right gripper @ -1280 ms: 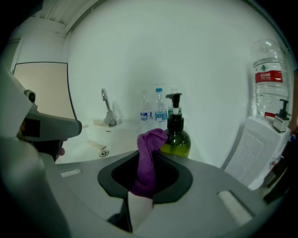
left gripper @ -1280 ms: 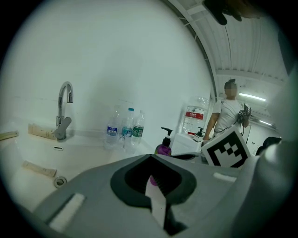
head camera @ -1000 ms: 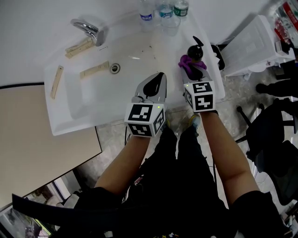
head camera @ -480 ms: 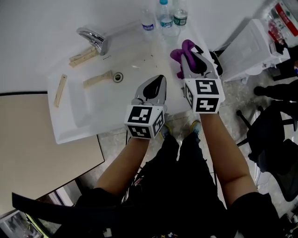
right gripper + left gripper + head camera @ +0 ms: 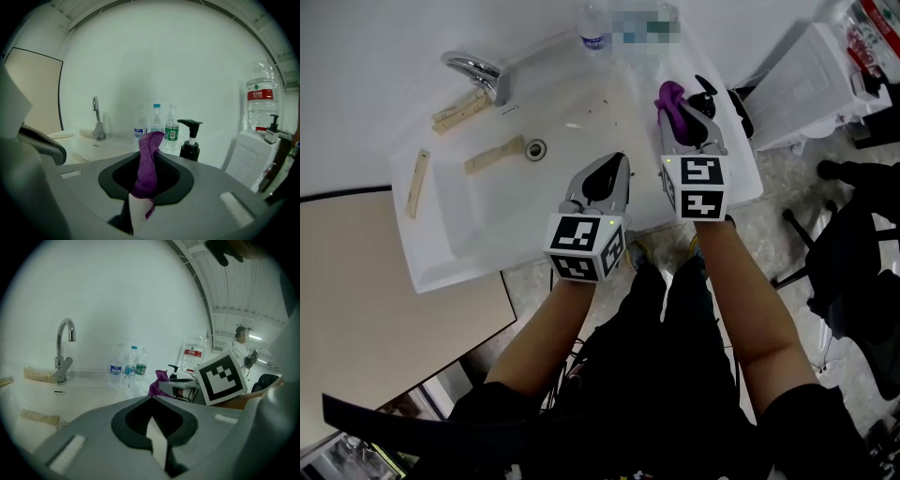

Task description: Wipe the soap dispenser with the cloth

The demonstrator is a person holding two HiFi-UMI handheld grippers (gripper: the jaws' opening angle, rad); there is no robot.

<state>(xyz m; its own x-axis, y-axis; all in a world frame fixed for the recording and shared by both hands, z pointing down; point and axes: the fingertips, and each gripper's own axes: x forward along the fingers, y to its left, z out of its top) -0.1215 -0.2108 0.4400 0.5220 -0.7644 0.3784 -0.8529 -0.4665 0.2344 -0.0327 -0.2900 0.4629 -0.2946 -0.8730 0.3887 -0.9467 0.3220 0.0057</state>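
The black soap dispenser (image 5: 190,140) stands on the white sink's right rim, its pump head (image 5: 704,86) peeking out beyond my right gripper in the head view. My right gripper (image 5: 679,120) is shut on the purple cloth (image 5: 148,165), which sticks up out of the jaws; the same cloth (image 5: 670,101) shows purple just left of the dispenser. The gripper hovers above the rim, short of the dispenser and apart from it. My left gripper (image 5: 609,169) is shut with nothing in it, over the sink's near right part. The left gripper view shows the cloth (image 5: 158,382) and the dispenser (image 5: 174,374) past the right gripper.
The white sink (image 5: 459,230) has a chrome faucet (image 5: 478,71) at the back left and a drain (image 5: 535,148). Wooden strips (image 5: 494,155) lie in the basin and on the rim. Water bottles (image 5: 155,123) stand at the back. A white dispenser cabinet (image 5: 811,80) sits right; a beige panel (image 5: 366,300) left.
My right gripper has lifted the purple cloth up off the rim beside the dispenser and then eased back a little. The left gripper has barely moved.
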